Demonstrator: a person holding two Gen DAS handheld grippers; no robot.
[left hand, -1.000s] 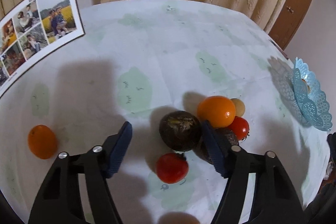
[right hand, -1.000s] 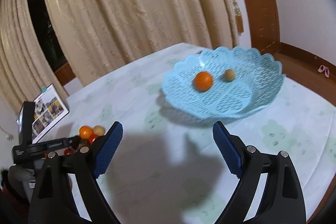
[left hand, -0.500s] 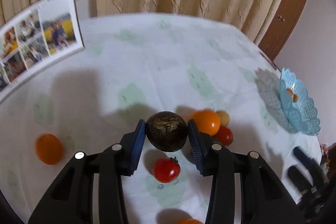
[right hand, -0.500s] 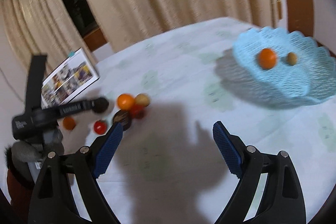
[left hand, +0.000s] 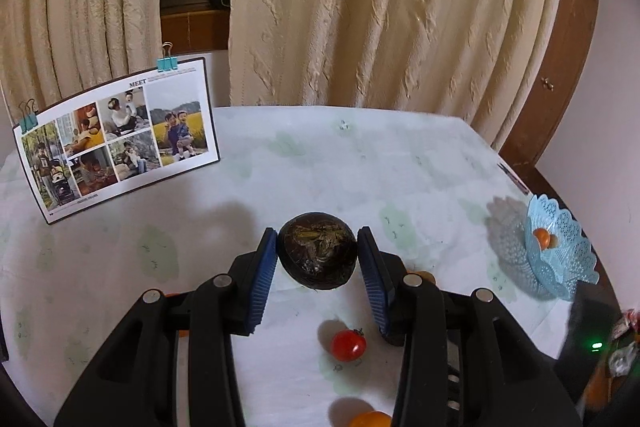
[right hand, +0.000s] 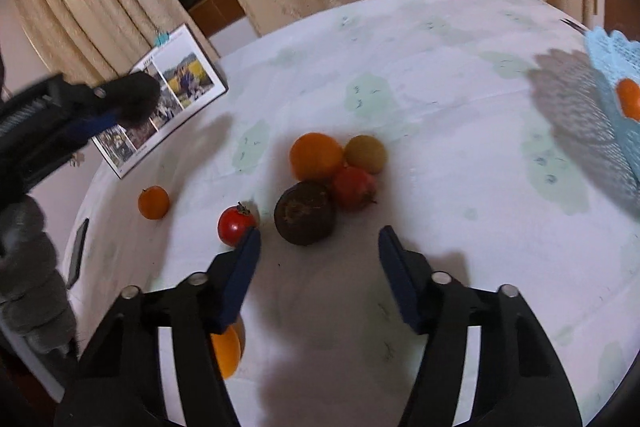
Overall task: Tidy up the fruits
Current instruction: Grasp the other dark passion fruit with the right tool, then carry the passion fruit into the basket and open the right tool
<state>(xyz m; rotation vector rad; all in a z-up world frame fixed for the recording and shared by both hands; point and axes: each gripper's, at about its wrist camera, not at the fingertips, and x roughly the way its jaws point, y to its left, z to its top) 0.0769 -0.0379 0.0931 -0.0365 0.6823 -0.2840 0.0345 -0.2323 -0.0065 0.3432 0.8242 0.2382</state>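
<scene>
Fruits | dark fruit [left hand: 317,254] pinched in left gripper [left hand: 318,281] — right-wrist view alone shows five-fruit cluster; right gripper [right hand: 319,277] spread, empty

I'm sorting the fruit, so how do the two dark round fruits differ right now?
The held dark fruit is gripped in the left tongs, above the table; the resting dark fruit lies on the table, touching the red fruit, before the open right tongs. Both are dark, round, similar-sized.

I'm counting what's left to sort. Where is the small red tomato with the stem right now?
In the right wrist view, the red tomato sits on the table, just past the right gripper, left of the dark round fruit.
</scene>
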